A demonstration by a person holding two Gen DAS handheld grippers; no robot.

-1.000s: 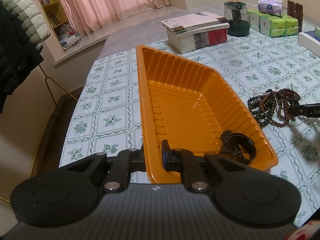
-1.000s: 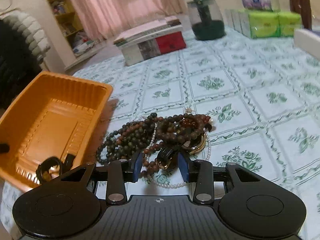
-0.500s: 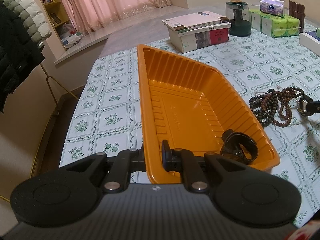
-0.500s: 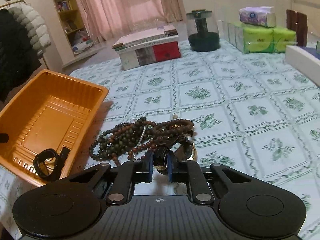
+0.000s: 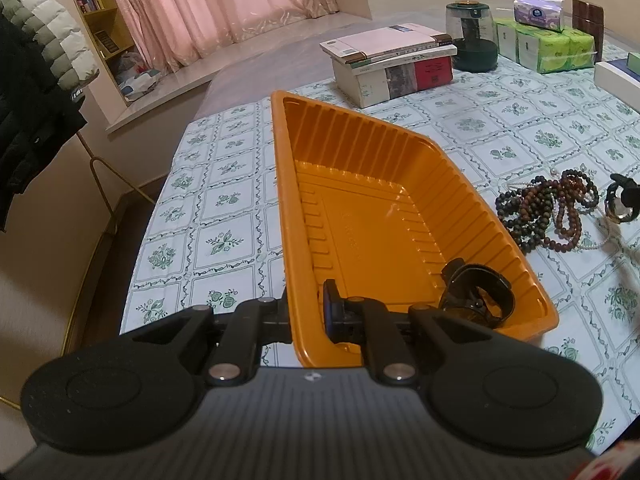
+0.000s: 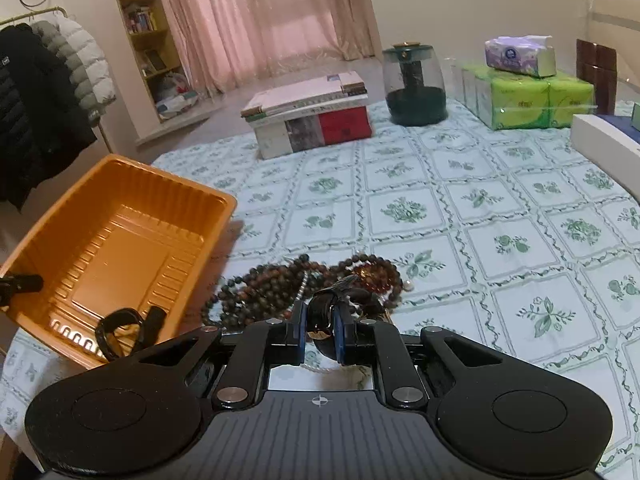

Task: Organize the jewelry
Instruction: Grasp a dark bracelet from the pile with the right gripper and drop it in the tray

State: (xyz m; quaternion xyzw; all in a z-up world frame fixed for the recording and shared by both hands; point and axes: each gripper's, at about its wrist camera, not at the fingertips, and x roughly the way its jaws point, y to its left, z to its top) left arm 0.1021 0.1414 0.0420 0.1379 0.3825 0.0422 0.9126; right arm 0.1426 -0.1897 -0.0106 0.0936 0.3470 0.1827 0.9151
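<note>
An orange plastic tray (image 5: 360, 184) (image 6: 120, 248) lies on the flower-patterned tablecloth, and my left gripper (image 5: 306, 312) is shut on its near wall. A black wristwatch (image 5: 476, 296) (image 6: 120, 328) rests in the tray's near corner. To the tray's right sits a heap of dark and brown bead bracelets (image 5: 548, 208) (image 6: 280, 284) with a thin pearl strand (image 5: 600, 240). My right gripper (image 6: 320, 328) is shut on a second black watch (image 6: 320, 312) (image 5: 622, 202), held just above the near side of that heap.
A stack of books (image 6: 312, 120) stands at the far side, with a dark green jar (image 6: 414, 88) and green tissue packs (image 6: 524, 100) to its right. A white box (image 6: 604, 140) sits at the right edge. Coats (image 5: 32, 80) hang beyond the table's left edge.
My right gripper has shut on the black watch and lifted it a little off the bead heap. The left gripper and the tray have kept still.
</note>
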